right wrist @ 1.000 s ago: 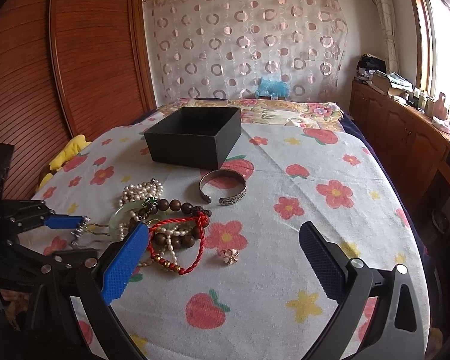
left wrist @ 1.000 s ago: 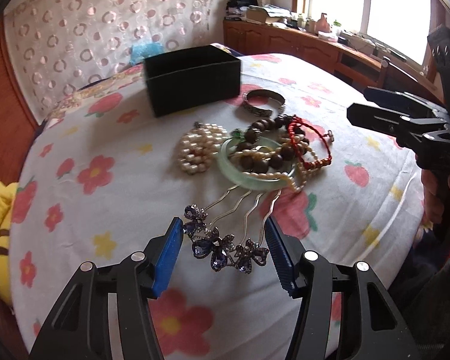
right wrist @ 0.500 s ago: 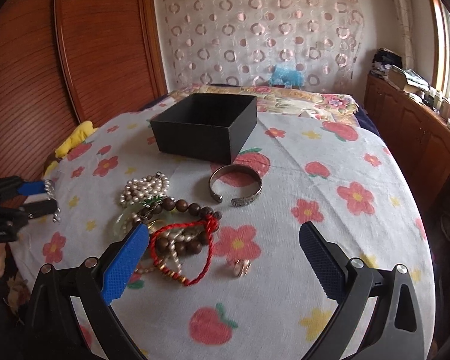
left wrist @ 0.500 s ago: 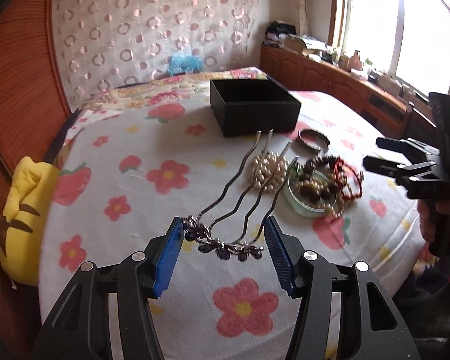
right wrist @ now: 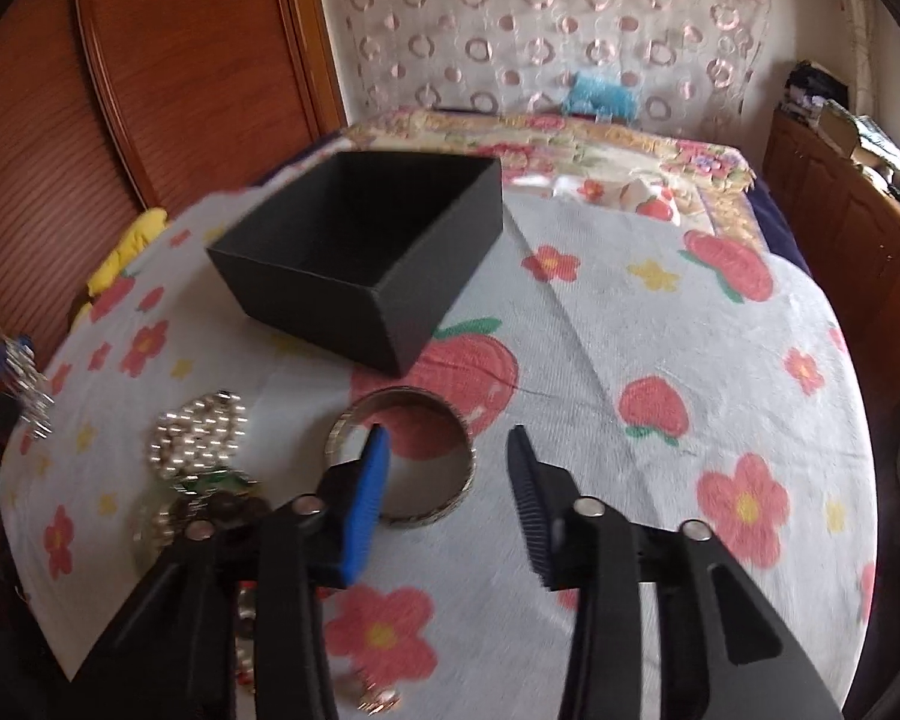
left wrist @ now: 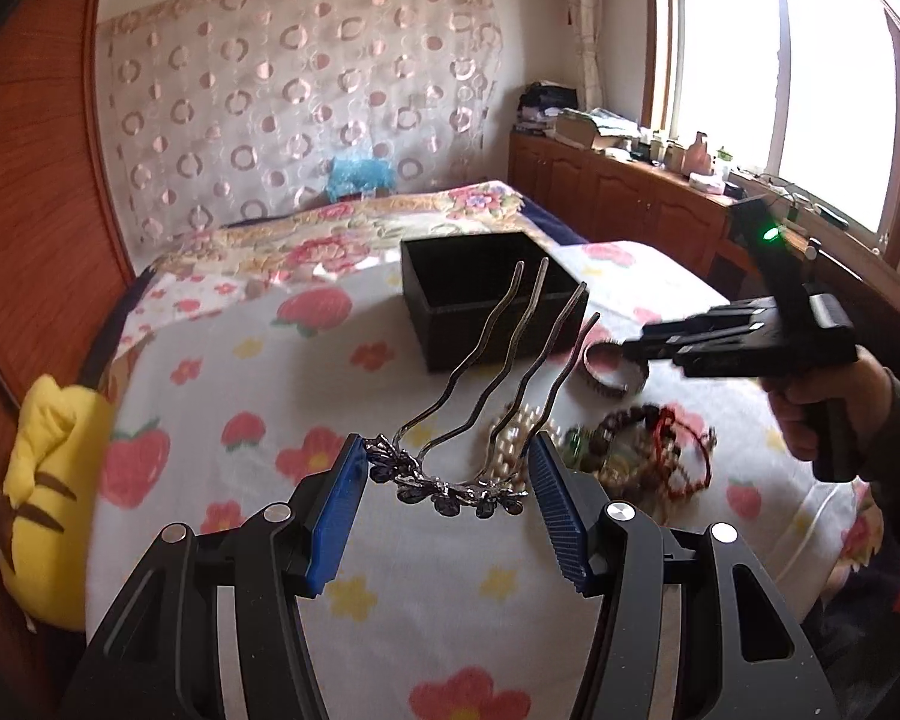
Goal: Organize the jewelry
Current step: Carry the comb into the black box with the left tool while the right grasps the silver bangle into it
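Left tongs [left wrist: 447,483] clamped, right tongs [right wrist: 447,483] closing, still gapped

Daylight pours through the window [left wrist: 780,90], which is blown out to white, and lights the bedspread [left wrist: 240,390] softly with faint shadows. Both views bend strongly toward dark, vignetted corners. The right wrist view is smeared by motion blur, the black box [right wrist: 360,264] included.

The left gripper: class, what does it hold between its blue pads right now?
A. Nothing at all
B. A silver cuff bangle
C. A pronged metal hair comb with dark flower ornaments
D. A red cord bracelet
C: in the left wrist view the left gripper clamps the flowered end of the hair comb, and its wavy prongs point up in front of the black box.
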